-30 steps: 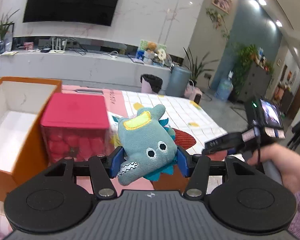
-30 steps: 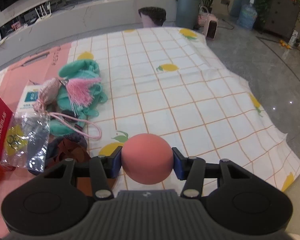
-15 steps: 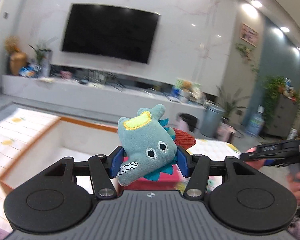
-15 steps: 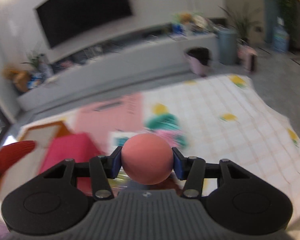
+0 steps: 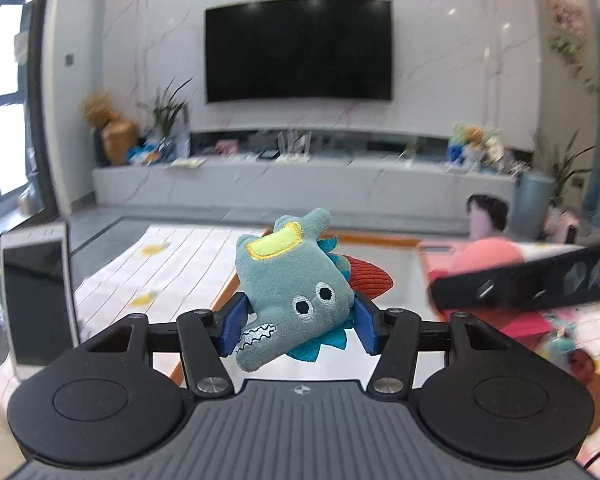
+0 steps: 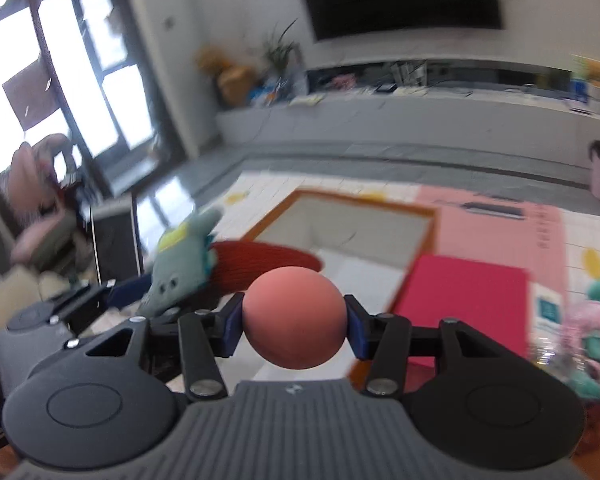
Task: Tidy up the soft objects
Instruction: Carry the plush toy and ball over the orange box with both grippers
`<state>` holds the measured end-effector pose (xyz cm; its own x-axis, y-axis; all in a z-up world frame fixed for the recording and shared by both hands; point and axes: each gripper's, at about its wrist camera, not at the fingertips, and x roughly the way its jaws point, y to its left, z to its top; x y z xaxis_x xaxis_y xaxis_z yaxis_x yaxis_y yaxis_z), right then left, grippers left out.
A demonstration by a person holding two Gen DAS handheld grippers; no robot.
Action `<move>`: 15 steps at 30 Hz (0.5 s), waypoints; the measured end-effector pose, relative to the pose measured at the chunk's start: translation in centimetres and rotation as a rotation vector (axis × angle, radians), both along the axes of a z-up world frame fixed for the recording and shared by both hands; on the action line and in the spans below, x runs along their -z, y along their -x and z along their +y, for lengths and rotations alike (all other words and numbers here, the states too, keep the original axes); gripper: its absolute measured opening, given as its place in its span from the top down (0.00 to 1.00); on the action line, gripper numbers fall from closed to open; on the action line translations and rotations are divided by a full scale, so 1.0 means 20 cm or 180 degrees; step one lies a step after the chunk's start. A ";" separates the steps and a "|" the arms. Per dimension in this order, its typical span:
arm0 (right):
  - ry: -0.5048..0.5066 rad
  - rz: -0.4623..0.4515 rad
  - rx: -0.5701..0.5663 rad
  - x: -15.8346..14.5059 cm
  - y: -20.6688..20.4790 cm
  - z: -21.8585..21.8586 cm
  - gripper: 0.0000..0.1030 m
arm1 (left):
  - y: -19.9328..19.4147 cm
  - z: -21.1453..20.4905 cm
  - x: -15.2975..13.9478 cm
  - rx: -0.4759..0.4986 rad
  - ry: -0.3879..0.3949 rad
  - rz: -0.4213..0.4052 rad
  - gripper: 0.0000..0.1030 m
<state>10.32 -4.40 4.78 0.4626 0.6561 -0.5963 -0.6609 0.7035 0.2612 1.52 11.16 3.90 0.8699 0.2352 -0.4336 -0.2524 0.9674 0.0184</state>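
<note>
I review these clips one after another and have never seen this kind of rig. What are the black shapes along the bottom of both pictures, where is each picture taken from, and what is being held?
No robot is involved: a person carries a hand-held two-finger gripper in each hand, and each has a wide-angle camera looking forward along its fingers. The black shapes are the gripper's own body.

The left wrist picture shows the left gripper clamping a teal plush monster between its blue pads. The right gripper, in its own picture, is shut on a pink ball.

Both views look at a table with a checked lemon-print cloth. On it stands an open orange box with a white inside, beside a pink-lidded container. More soft toys lie blurred at the right edge. Each gripper also appears in the other's view.
</note>
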 end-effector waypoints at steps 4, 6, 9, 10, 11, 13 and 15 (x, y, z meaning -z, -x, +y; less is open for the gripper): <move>0.0201 0.0101 0.0030 0.15 -0.03 0.17 0.52 | -0.06 0.02 0.10 -0.0205 -0.0157 0.0323 0.39; 0.0188 0.0199 0.0015 0.22 -0.07 0.18 0.52 | -0.06 0.03 0.15 -0.0258 -0.0255 0.0463 0.39; 0.0204 0.0275 0.0024 0.28 -0.08 0.19 0.52 | -0.06 0.06 0.20 -0.0290 -0.0215 0.0658 0.39; 0.0226 0.0279 0.0042 0.29 -0.10 0.19 0.52 | -0.06 0.07 0.20 -0.0311 -0.0212 0.0721 0.39; 0.0235 0.0287 0.0058 0.31 -0.11 0.18 0.52 | -0.08 0.08 0.21 -0.0349 -0.0217 0.0782 0.38; 0.0215 0.0323 0.0078 0.32 -0.12 0.16 0.52 | -0.08 0.07 0.24 -0.0448 -0.0271 0.0889 0.37; 0.0173 0.0356 0.0082 0.33 -0.14 0.15 0.52 | -0.09 0.07 0.26 -0.0507 -0.0392 0.0958 0.36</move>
